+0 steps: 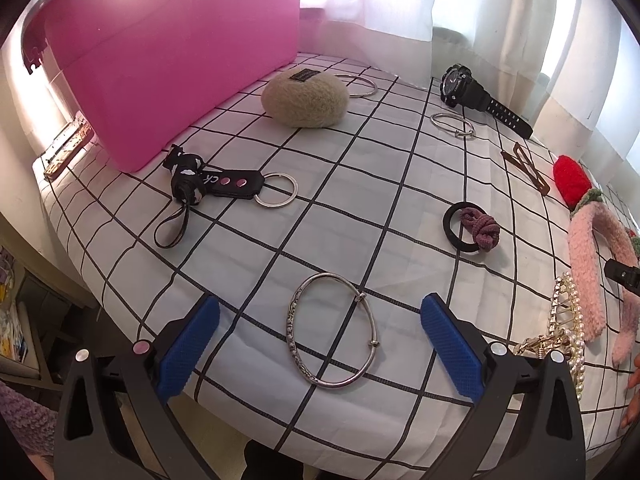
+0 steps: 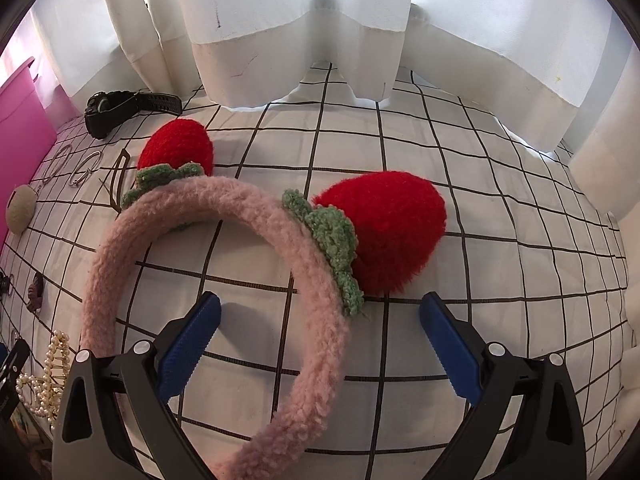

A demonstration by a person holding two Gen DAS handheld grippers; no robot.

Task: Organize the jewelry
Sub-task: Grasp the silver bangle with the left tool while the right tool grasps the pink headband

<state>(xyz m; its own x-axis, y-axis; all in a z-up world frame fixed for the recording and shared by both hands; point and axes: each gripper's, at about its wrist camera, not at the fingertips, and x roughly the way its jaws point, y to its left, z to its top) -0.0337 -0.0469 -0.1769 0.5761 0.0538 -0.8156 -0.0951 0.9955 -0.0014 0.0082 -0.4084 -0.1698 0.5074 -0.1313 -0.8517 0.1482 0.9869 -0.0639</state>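
The pink storage box (image 1: 168, 60) stands well ahead and to the left of the left tongs (image 1: 320, 332), and it looks like the likely home for the jewelry, though its opening cannot be seen from here, so a blind drop could miss. The fluffy pink headband (image 2: 200, 240) with 2 red strawberries lies flat on the checked surface (image 2: 480, 208), one side of its band running between the blue pads of the right tongs (image 2: 320, 332), which are spread wide and grasp nothing. Closing there would catch only that 1 limb; the soft pile may slip, and the far strawberry (image 2: 176, 146) could drag over the nearby clips. Between the left tongs, also released and empty, lies the silver bangle (image 1: 332, 330), flat on the cloth. Its thin, hard rim gives little to pinch, so it may skate aside or bunch the cloth. Just right of those tongs the pearl hair clip (image 1: 568, 320) sits close enough to be knocked.
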